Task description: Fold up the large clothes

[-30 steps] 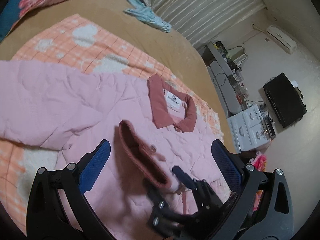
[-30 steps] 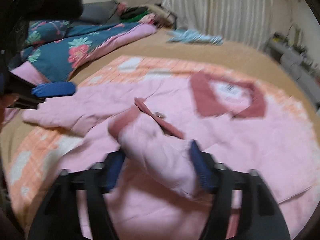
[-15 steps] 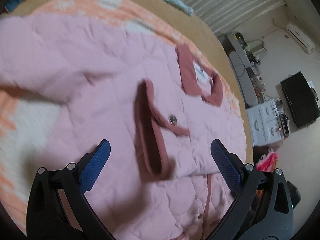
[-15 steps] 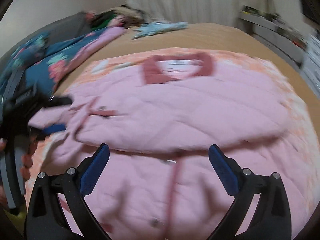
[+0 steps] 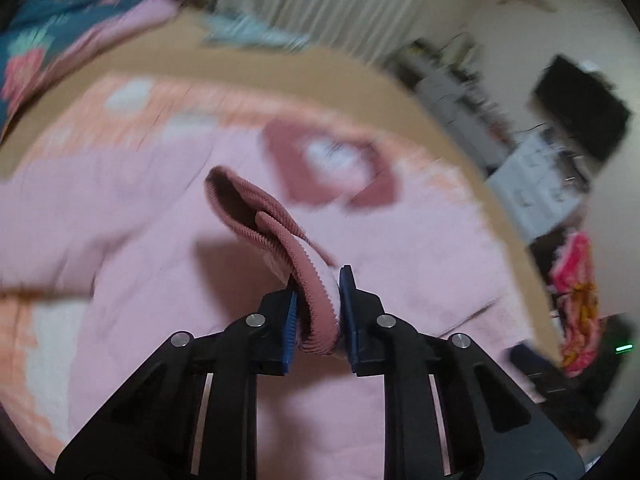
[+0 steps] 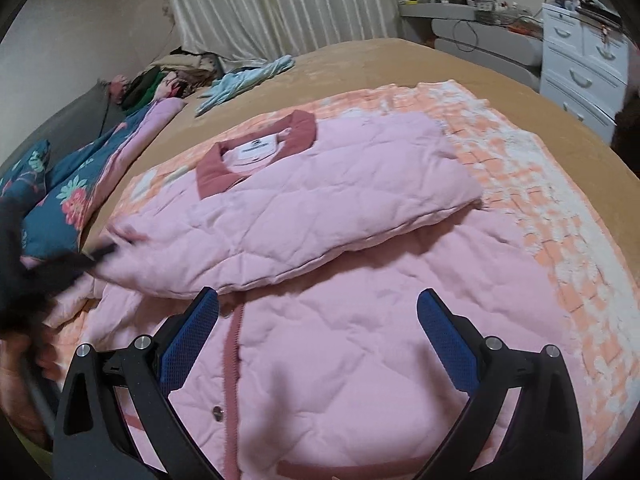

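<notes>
Only the left view shows the left claw clamped on the cuff; right claw gapes.

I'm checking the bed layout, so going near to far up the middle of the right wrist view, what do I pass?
Right gripper → pink jacket → folded sleeve → collar → tan bedspread → curtain.

Tan-covered bed carried orange checked blanket at centre, light-blue garment near far edge, floral quilt along left edge.
</notes>
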`<control>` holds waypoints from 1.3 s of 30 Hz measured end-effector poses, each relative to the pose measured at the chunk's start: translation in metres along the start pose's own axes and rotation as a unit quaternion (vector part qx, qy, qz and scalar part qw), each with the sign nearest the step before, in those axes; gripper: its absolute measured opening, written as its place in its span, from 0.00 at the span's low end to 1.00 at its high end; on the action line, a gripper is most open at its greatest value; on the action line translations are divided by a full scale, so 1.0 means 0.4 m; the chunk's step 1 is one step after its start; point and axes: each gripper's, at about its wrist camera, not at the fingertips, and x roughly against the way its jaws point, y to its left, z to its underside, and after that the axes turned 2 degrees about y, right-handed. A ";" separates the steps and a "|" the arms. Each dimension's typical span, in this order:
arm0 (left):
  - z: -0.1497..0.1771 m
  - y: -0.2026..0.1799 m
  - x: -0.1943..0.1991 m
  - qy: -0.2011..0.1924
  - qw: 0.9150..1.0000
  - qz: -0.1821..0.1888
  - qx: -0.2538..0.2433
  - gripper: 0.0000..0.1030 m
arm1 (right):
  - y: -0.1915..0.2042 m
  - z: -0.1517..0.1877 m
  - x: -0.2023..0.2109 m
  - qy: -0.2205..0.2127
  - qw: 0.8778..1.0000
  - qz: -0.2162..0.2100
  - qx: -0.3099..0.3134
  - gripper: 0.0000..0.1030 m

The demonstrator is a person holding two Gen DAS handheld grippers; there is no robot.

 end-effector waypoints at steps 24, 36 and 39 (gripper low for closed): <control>-0.021 0.229 -0.135 0.042 0.995 -0.081 0.035 0.11 | -0.020 -0.141 -0.088 0.000 0.999 0.026 0.033 0.96; 0.017 0.251 -0.163 0.063 0.994 -0.088 0.029 0.17 | -0.107 -0.132 -0.310 0.104 0.992 0.071 0.002 0.96; 0.022 0.257 -0.166 0.067 0.994 -0.086 0.030 0.23 | -0.155 -0.111 -0.338 0.103 0.992 0.042 -0.052 0.96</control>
